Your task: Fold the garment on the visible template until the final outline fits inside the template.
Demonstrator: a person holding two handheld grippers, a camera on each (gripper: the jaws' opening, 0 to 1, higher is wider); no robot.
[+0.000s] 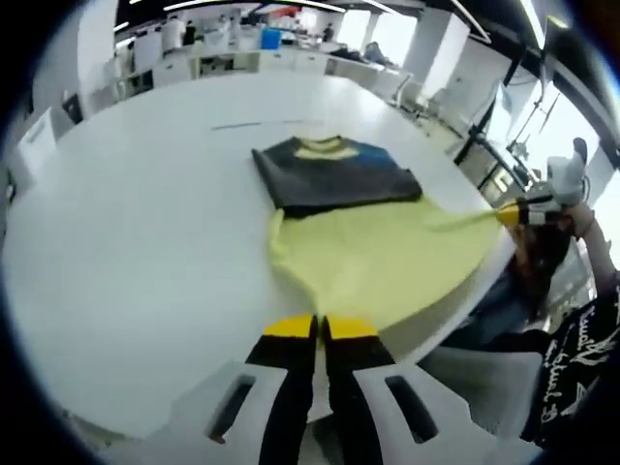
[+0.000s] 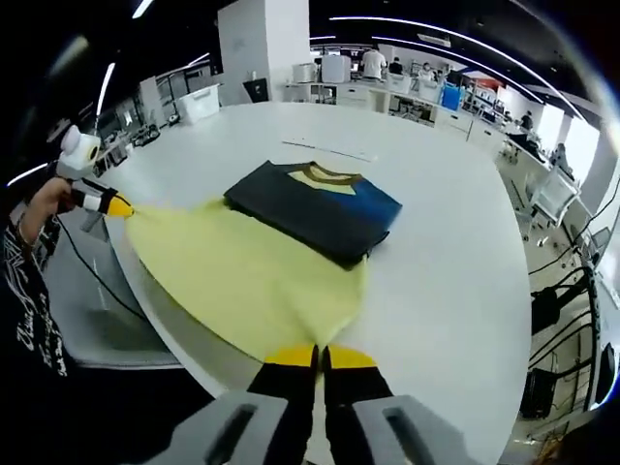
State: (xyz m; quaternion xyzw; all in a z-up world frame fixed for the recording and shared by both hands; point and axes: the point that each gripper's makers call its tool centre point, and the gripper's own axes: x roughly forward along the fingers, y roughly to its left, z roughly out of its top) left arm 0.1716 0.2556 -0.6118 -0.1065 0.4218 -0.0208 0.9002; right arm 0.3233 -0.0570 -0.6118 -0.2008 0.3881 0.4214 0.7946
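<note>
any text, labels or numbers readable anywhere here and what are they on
None can be read.
Black sleeve: white lettering, too blurred and cut off to make out; it also shows in the right gripper view.
Yellow garment, dark folded part, white table: no print or label visible.
Background office: nothing legible at this size.

A yellow garment [image 1: 373, 257] lies spread flat on the white table [image 1: 145, 223], its near edge at the table's rim. A folded dark shirt [image 1: 334, 174] with a blue patch overlaps its far edge.
</note>
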